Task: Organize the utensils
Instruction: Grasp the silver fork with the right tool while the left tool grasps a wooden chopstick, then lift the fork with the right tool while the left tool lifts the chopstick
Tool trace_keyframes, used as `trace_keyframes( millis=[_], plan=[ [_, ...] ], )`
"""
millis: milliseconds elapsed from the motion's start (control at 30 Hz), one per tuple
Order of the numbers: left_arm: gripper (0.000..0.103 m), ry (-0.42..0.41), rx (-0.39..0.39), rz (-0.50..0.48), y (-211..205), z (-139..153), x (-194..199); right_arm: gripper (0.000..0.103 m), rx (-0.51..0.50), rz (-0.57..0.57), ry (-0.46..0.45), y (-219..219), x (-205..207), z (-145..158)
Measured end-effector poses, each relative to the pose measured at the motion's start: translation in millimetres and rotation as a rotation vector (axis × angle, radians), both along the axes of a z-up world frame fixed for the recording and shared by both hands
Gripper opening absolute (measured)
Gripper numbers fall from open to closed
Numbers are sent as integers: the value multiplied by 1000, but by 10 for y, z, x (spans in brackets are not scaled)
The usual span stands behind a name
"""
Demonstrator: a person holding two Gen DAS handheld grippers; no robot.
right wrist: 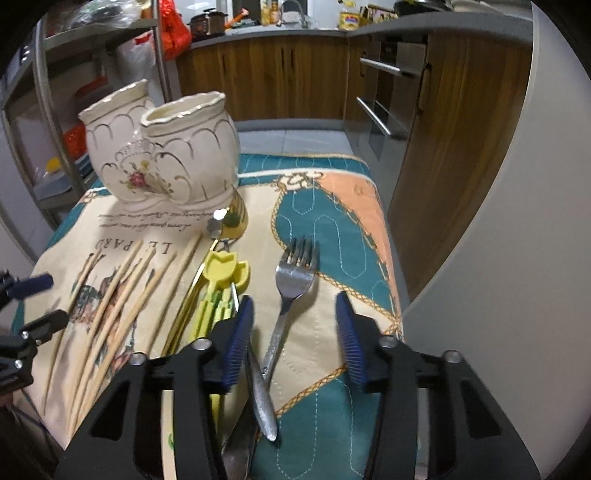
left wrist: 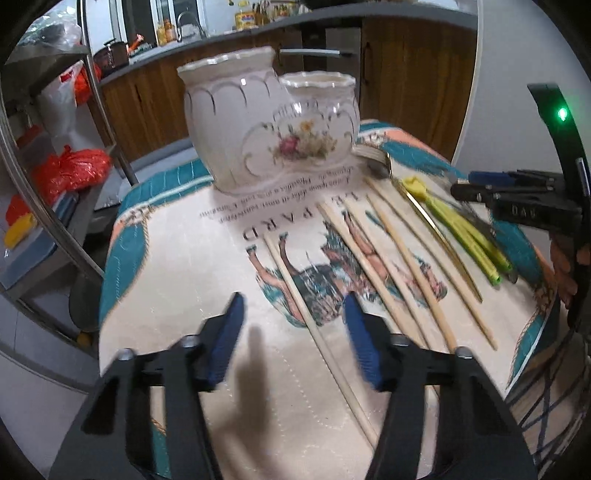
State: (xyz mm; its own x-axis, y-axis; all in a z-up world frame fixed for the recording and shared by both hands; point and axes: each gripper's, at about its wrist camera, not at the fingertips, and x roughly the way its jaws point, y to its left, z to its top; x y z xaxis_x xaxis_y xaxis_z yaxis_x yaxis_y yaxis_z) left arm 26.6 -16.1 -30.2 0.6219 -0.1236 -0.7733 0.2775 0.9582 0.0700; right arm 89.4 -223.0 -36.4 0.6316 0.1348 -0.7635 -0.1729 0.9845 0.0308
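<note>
here both tongs (left wrist: 293,325) (right wrist: 294,325) gape wide, holding nothing.

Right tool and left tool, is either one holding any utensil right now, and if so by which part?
Nothing is held. The left tool is open above a chopstick, and the right tool is open above the fork.

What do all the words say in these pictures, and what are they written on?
"LE PARD": big letters on the printed cloth, upside down in both views; letters between may be hidden by the chopsticks.
Cursive lines on the cloth, just below the ceramic holder: too small and blurred to read.
Embossed mark on the right gripper: too blurred to read.
Yellow packet label on the far counter: too small.
</note>
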Motion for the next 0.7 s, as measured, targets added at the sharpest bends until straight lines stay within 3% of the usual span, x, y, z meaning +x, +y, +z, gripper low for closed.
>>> trace_keyframes(
  millis=[100,233,333,467,567,700],
  plan=[
    [25,32,4,-15,-15,-74,28,30,33,-11,27,-34,66,-48],
    [17,41,-14,-27,1,-77,72,28,42,-16,33,-34,120,-89],
    [12,48,-17,-38,6,-71,123,21,28,-4,25,6,142,-91],
    [10,44,-34,-47,46,-63,171,18,30,15,8,45,133,-54],
    [8,44,-57,-49,110,-62,183,8,24,38,-56,73,49,59],
    [5,37,-82,-48,170,-54,185,7,20,57,-151,84,-82,236]
  ],
)
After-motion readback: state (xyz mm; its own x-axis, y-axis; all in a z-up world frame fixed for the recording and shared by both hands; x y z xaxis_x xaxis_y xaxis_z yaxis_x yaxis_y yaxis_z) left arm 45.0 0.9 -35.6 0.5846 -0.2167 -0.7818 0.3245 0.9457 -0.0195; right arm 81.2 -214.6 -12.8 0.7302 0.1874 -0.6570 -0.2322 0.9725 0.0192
